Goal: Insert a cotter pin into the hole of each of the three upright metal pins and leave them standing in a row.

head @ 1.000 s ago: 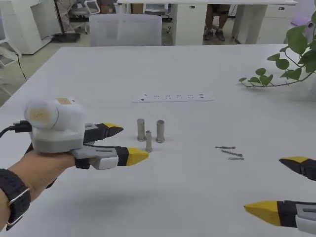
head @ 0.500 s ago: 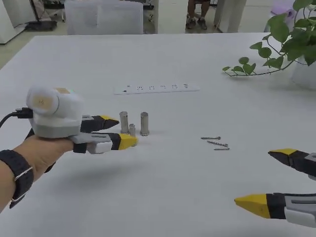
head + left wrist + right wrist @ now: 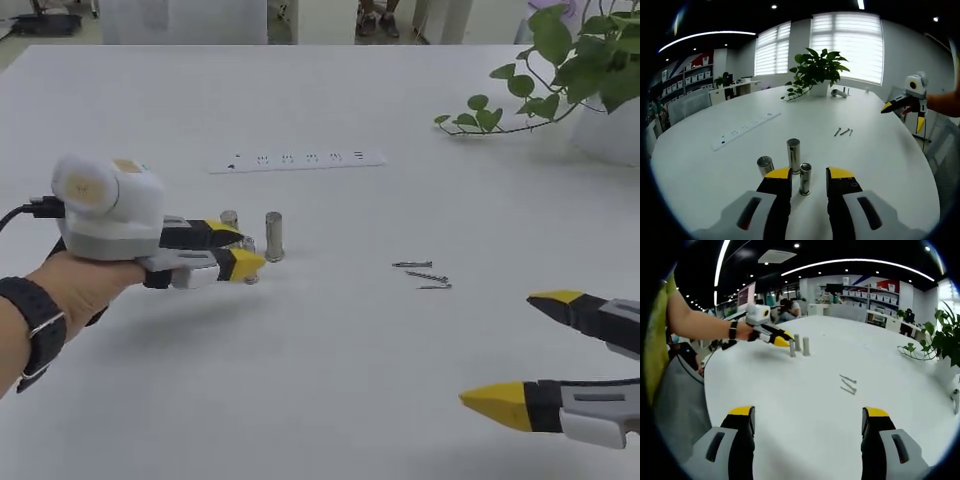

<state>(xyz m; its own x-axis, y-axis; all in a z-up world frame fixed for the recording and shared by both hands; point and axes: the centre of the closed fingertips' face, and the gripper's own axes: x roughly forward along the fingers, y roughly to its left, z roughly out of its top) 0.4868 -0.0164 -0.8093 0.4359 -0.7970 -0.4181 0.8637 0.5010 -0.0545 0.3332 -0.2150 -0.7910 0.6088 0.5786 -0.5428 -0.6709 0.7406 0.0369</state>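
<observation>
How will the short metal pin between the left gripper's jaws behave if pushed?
The short pin stands upright on a narrow base, so a sideways push probably tips it. Round and shiny, it would likely roll once down and may slip in the left gripper.

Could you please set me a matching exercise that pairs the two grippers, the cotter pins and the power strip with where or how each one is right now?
Things:
1. left gripper
2. right gripper
3. cotter pins
4. power strip

States:
a. lying loose between the two grippers
b. jaws wide apart with nothing between them
c. jaws open on either side of the short metal pin, not touching it
d. white, lying flat beyond the short metal pin

Pairs: 1-c, 2-b, 3-a, 4-d
</observation>
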